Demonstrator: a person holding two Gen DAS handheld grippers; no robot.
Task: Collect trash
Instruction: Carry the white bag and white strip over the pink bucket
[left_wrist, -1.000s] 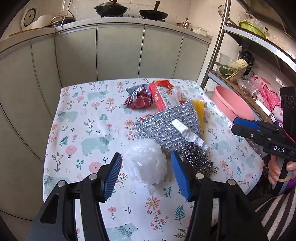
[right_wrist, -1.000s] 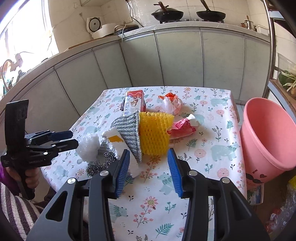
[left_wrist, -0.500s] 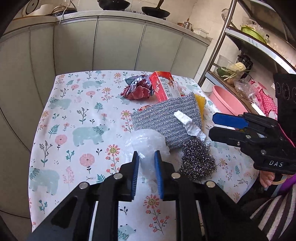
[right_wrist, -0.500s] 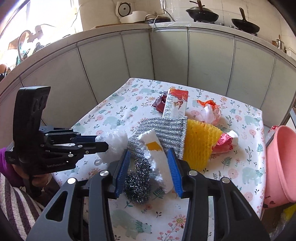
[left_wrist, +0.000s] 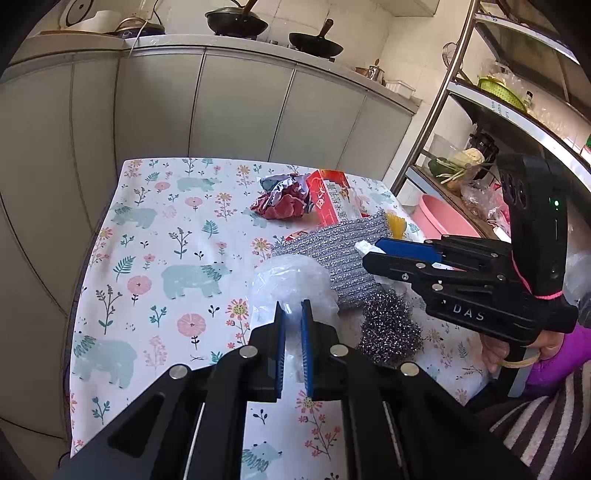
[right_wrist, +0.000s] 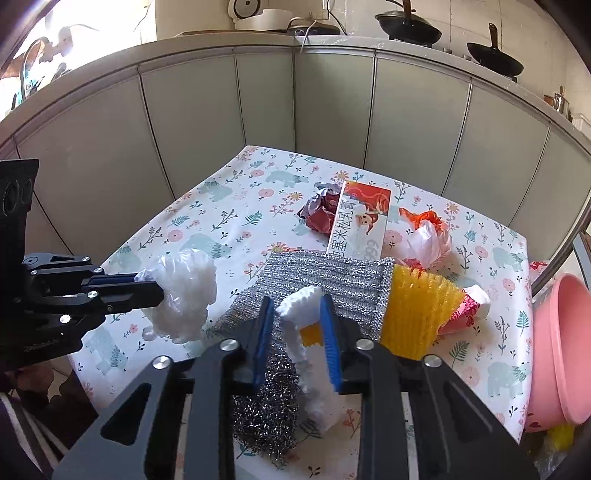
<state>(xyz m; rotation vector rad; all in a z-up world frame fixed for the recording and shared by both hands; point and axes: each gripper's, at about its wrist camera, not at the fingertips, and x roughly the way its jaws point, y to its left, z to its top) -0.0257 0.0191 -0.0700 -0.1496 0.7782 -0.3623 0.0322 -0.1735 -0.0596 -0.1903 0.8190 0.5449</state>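
Trash is gripped on both sides: a clear plastic bag (left_wrist: 291, 284) is pinched by the left hand-held gripper (left_wrist: 290, 314), white foam (right_wrist: 301, 306) by the right hand-held gripper (right_wrist: 297, 310), both having just closed.

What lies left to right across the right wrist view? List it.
Left gripper → white bag → steel wool → white foam → yellow net → pink basin.
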